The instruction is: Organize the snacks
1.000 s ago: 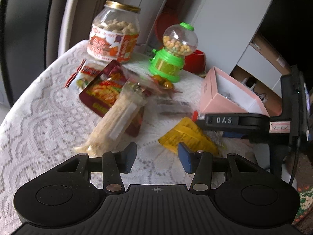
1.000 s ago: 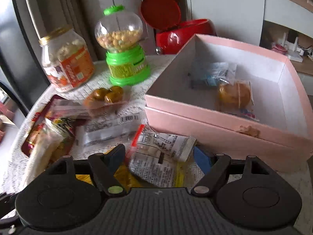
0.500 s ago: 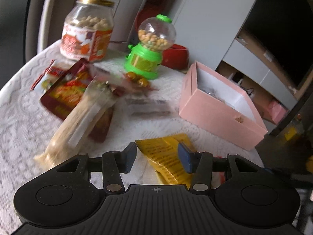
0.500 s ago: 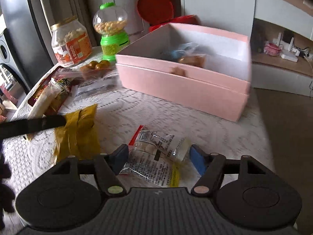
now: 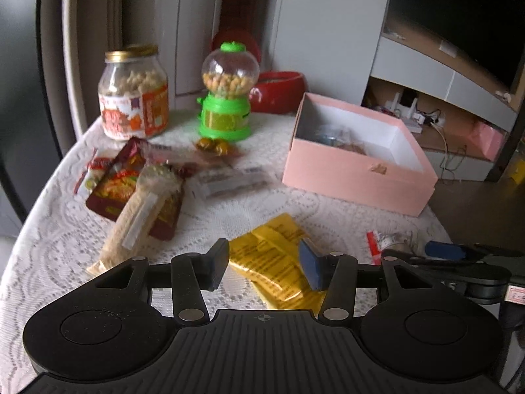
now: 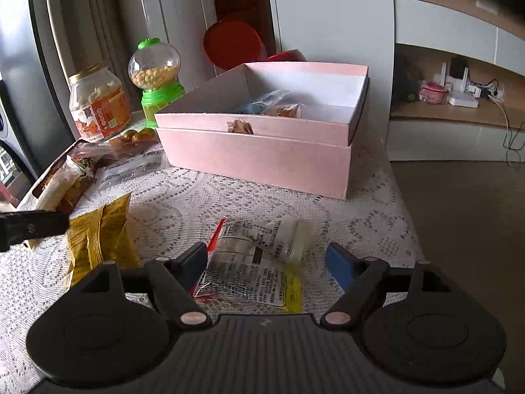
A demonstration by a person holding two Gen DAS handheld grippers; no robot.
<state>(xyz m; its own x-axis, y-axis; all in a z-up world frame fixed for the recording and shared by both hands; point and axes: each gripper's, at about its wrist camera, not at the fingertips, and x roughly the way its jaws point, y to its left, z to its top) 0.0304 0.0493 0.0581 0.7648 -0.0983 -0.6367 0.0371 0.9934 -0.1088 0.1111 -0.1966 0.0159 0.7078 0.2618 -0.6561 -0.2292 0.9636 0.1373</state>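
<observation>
Left camera
Left gripper (image 5: pixel 264 264): its two fingers are spread apart and hold nothing.
Yellow bag (image 5: pixel 275 261): it lies flat on the lace cloth (image 5: pixel 49 229), between the two fingers and a bit past their tips.
Long pale bag (image 5: pixel 137 216): past the left finger, off to the left, lying on top of a red bag (image 5: pixel 111 184).
Clear wrapper (image 5: pixel 229 180): far ahead of the fingers, flat on the cloth.
Pink box (image 5: pixel 354 177): ahead and to the right of the right finger, open on top, with some snacks inside.
Candy machine (image 5: pixel 226 98): green, far ahead of the fingers, standing up.
Jar (image 5: pixel 134 92): far ahead and left, standing up, with a gold lid on.
Brown candies (image 5: pixel 215 146): just in front of the candy machine.
Red bowl (image 5: pixel 279 90): behind the candy machine, to its right.
Right gripper (image 5: pixel 446 256): seen at the right edge, beside the right finger.

Right camera
Right gripper (image 6: pixel 267 264): its two fingers are wide apart and are not squeezing anything.
Printed bag (image 6: pixel 259 262): see-through with black writing, it lies on the cloth between the two fingers, closer to the left one.
Yellow bag (image 6: pixel 98 236): left of the left finger, flat on the cloth.
Pink box (image 6: pixel 259 154): straight ahead of the fingers, open, with snacks at the back.
Jar (image 6: pixel 98 105): far ahead and to the left.
Candy machine (image 6: pixel 157 78): far ahead, left of the box.
Left gripper (image 6: pixel 29 226): one dark finger pokes in at the left edge, next to the yellow bag.
</observation>
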